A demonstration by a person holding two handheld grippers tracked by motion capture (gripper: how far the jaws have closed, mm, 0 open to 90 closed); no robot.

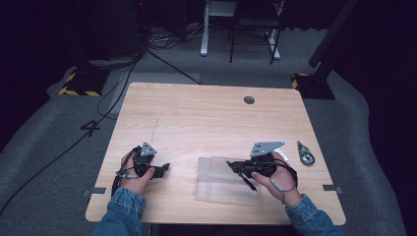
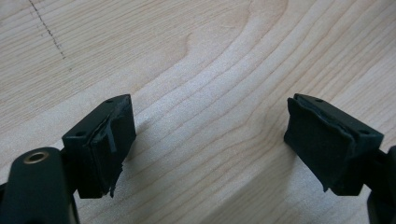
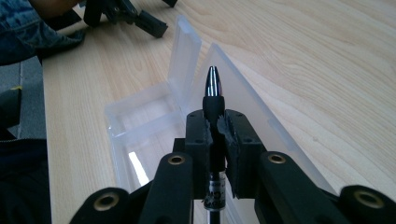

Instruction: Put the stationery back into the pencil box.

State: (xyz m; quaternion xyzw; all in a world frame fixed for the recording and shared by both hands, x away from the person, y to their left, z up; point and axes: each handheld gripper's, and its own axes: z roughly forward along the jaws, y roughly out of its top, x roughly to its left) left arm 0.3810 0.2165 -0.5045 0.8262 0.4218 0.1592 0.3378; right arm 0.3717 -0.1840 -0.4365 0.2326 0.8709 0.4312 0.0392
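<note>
Right gripper clamps a pen over an open clear plastic case; left gripper rests apart, jaws spread.

The right gripper [image 3: 217, 135] grips a black pen [image 3: 213, 91] with a silver tip, held above the open case [image 1: 223, 183] near the table's [image 1: 206, 118] front edge. The left gripper [image 1: 164, 167] sits toward the front left corner, holding nothing. A small tool [image 1: 305, 153] lies by the right edge.

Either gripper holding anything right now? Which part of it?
The right gripper is shut on a black pen with a chrome tip, clamped around its barrel just behind the tip, above the clear plastic case. The left gripper is open, holding nothing.
</note>
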